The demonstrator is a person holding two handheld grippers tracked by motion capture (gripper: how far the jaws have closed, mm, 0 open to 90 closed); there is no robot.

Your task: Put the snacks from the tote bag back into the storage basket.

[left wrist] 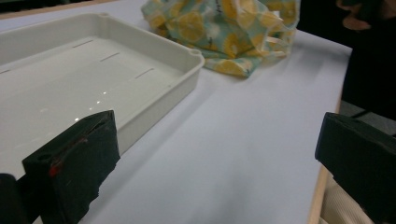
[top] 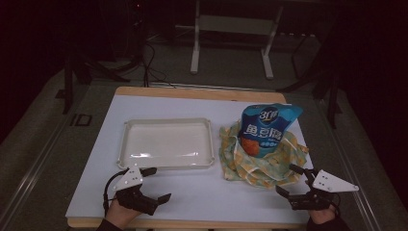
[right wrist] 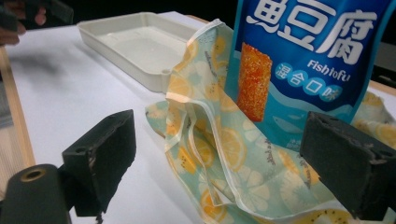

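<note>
A blue snack bag point(top: 267, 127) marked "Fish tofu" point(right wrist: 308, 60) stands upright inside a crumpled lemon-print cloth bag point(top: 262, 161) at the table's right. The cloth bag point(right wrist: 219, 149) lies just beyond my right gripper point(top: 289, 180), which is open with nothing between its jaws. An empty white tray point(top: 166, 143) sits left of centre. My left gripper point(top: 156, 185) is open near the front edge, just in front of the tray point(left wrist: 93, 79), jaws wide apart over bare table. The cloth bag point(left wrist: 224, 32) lies beyond the tray's corner.
The white tabletop point(top: 192, 192) has a wooden edge at front and back. A person's hands hold both grippers at the front edge. Dark floor, cables and a metal frame point(top: 231, 33) lie behind the table.
</note>
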